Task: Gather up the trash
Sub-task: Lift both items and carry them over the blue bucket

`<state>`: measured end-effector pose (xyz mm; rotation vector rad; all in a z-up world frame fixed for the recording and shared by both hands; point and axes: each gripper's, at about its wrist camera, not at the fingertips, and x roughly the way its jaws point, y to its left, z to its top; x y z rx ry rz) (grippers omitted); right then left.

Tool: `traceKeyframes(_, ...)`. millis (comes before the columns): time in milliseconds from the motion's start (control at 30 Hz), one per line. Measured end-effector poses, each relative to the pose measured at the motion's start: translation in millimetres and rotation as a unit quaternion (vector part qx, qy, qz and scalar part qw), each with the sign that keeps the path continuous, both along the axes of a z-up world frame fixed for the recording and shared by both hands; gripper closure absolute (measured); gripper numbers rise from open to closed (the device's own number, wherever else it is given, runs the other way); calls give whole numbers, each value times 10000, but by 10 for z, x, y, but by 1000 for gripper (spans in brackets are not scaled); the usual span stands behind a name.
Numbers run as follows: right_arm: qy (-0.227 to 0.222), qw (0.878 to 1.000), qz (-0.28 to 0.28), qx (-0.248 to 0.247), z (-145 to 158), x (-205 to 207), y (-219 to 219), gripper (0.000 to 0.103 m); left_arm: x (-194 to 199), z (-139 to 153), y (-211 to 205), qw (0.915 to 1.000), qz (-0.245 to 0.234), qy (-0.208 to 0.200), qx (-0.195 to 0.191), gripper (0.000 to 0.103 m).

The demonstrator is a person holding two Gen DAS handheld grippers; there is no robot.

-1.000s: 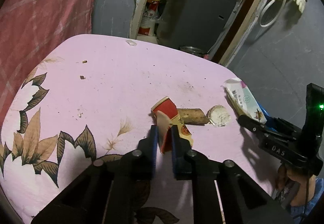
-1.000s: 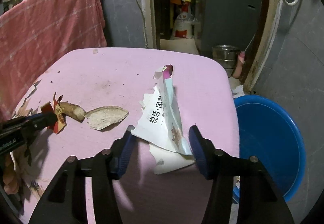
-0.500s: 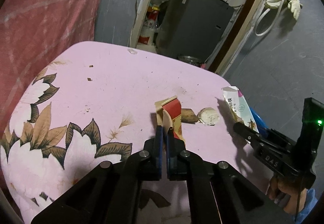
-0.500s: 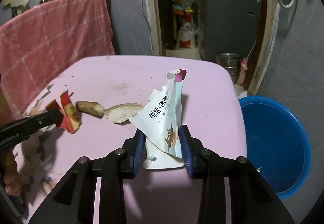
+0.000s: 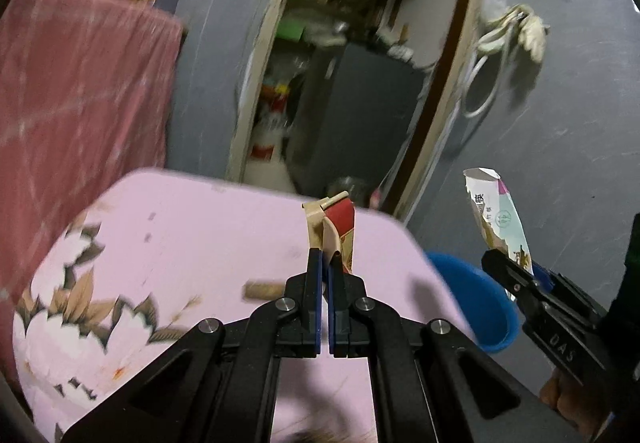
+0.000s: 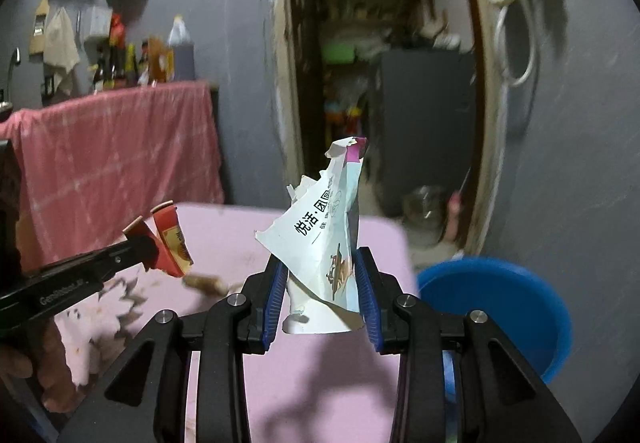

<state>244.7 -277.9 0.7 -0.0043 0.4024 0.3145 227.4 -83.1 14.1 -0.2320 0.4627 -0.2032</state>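
Across the lower frame runs the pink floral-print surface (image 5: 192,243), with a blue plastic basin (image 6: 500,303) on the floor just beside its right edge. Right gripper (image 6: 322,285) — fingers clamped on a torn white paper package (image 6: 324,239) printed with Chinese characters, held upright above the surface. Left gripper (image 5: 325,267) — fingers pressed together on a crumpled red-and-tan carton scrap (image 5: 336,231), likewise lifted clear. One brown food piece (image 5: 262,290) lies on the surface below the left gripper, blurred.
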Motion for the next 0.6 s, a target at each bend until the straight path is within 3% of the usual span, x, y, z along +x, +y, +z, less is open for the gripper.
traceKeyframes(167, -663, 9974, -276, 55, 214, -159, -194, 70, 6, 204, -376, 9981, -83, -616, 8, 102)
traceKeyframes(333, -1332, 9885, -702, -122, 361, -285, -435, 70, 35, 274, -736, 9953, -274, -931, -35, 102)
traceKeyframes(600, -1606, 9780, -1304, -270, 319, -256, -957, 70, 257, 265, -1250, 9927, -488, -1104, -23, 103)
